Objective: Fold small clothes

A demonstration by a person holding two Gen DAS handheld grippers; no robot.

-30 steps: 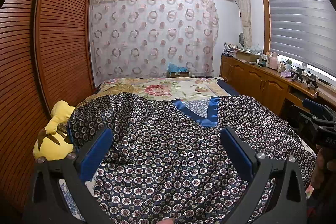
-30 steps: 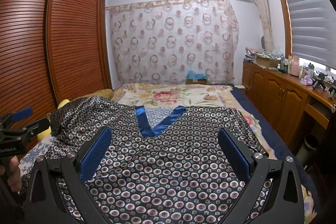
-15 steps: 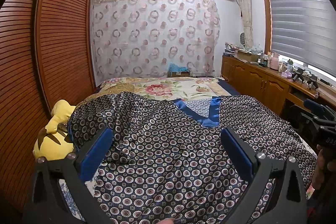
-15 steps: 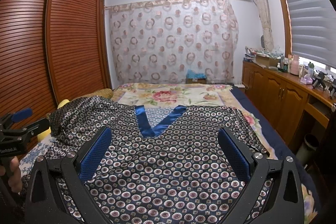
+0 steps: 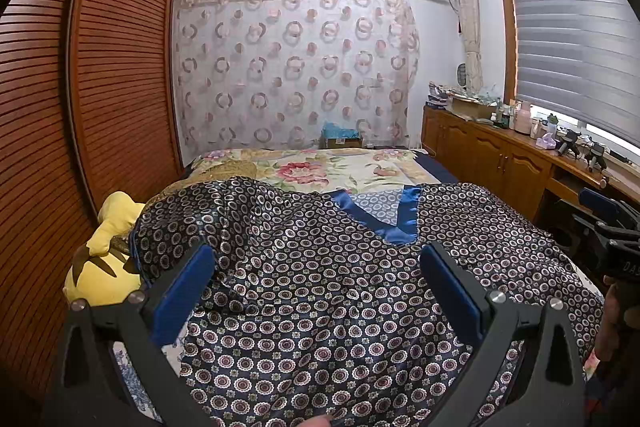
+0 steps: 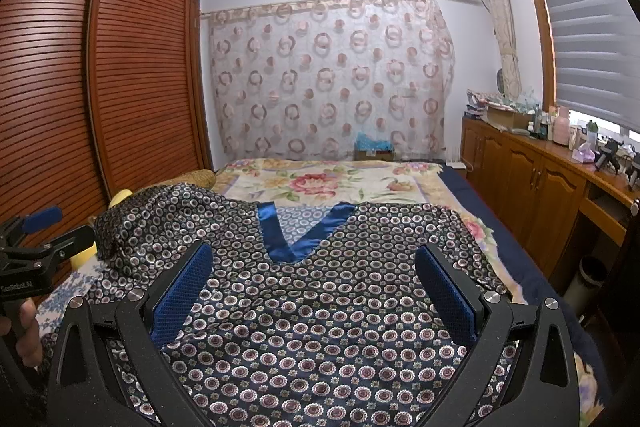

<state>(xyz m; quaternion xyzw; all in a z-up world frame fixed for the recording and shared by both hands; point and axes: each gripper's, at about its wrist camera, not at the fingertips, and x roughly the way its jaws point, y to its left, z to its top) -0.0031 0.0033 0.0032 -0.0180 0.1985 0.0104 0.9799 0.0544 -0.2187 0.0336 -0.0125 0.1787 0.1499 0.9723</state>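
A bed with a floral cover carried a glossy, satin-like navy garment, printed with small rings and trimmed in blue at its V neck, spread flat. A yellow plush toy lay beside its sleeve. The left gripper and the right gripper hung over the garment, jaws spread wide and empty. White lettering on the left gripper's body read "GenRobot.AI".

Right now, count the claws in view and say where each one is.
2. The left claw hangs open over the patterned shirt toward its left side; the right claw hangs open over it just below the blue neckline.
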